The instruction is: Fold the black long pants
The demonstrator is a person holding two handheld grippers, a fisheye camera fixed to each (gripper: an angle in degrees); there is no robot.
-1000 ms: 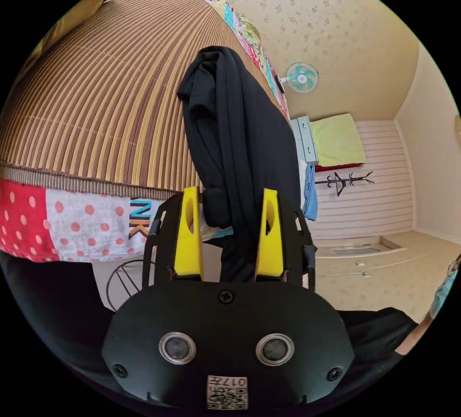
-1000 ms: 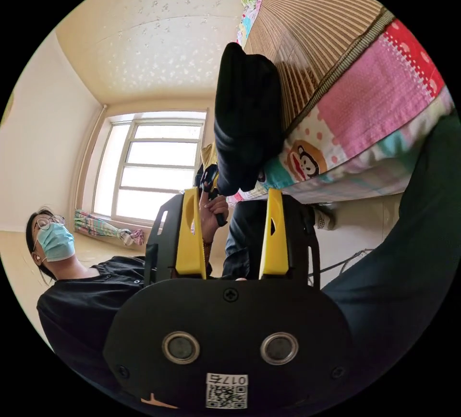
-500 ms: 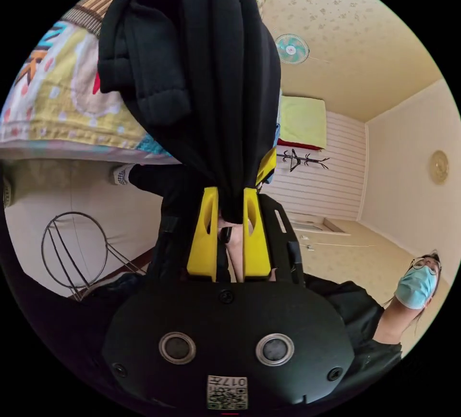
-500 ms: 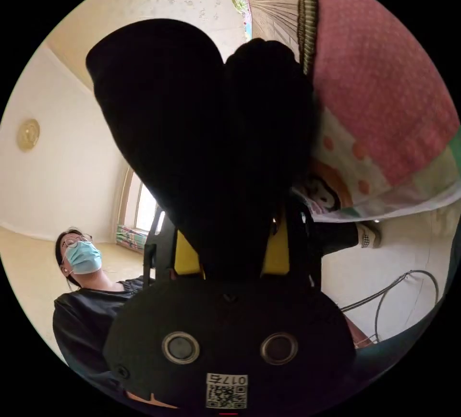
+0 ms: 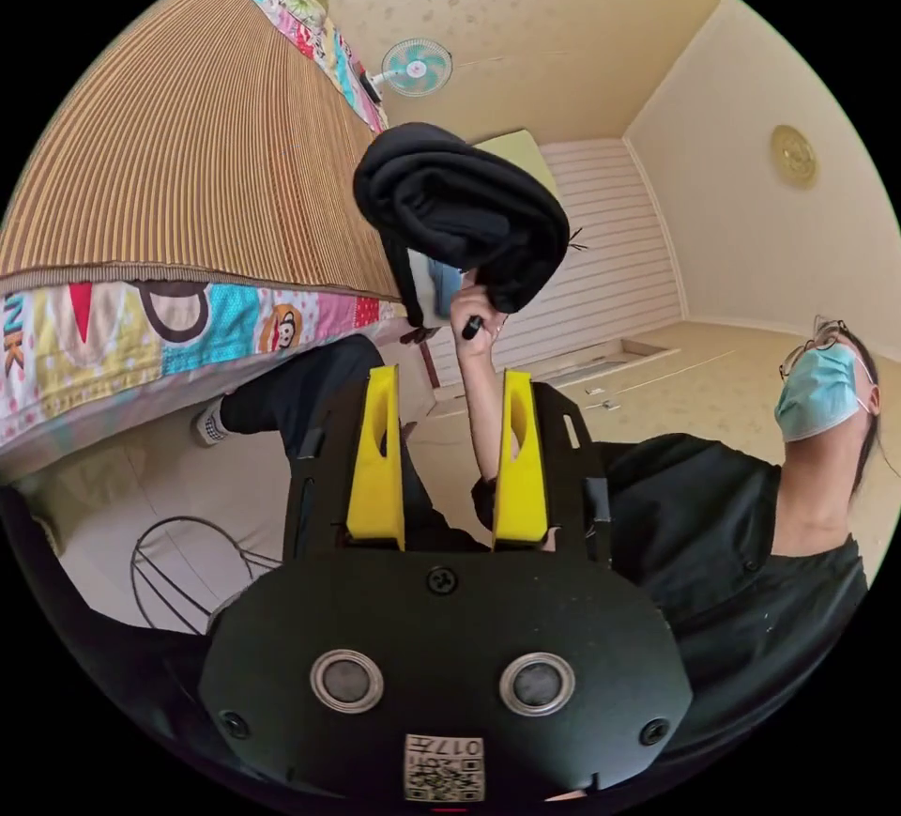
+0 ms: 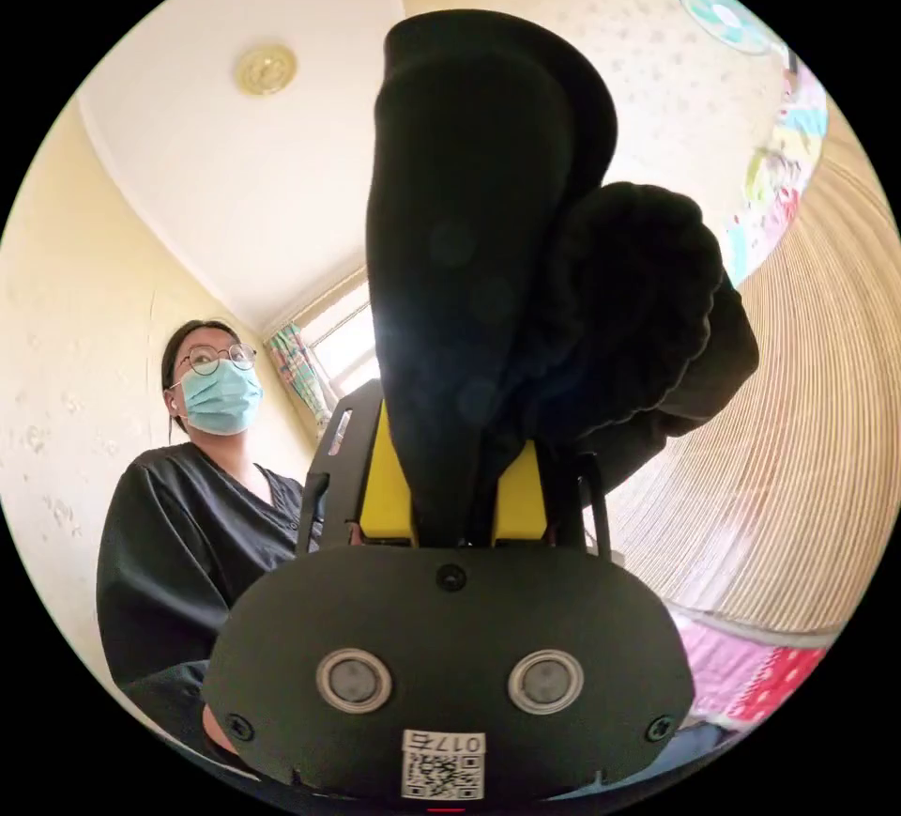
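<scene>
The black long pants (image 5: 460, 215) are a thick folded bundle held up in the air beside the bed. In the left gripper view a hand (image 5: 479, 314) grips a handle under the bundle. My left gripper (image 5: 449, 454) is open, well below the pants, with nothing between its yellow jaws. In the right gripper view the bundle (image 6: 479, 224) rises straight out of my right gripper (image 6: 450, 487). Both yellow jaws press on its lower end, and the cloth hides their tips.
A bed with a striped brown mat (image 5: 188, 159) and a patchwork quilt edge (image 5: 141, 337) lies to the left. A wire ring stand (image 5: 178, 562) sits on the floor below it. The person in a black top (image 5: 732, 534) stands close on the right. A wall fan (image 5: 416, 67) is far off.
My left gripper has let go of the pants, opened and dropped away. My right gripper has closed on the bundle and lifted it off the bed edge.
</scene>
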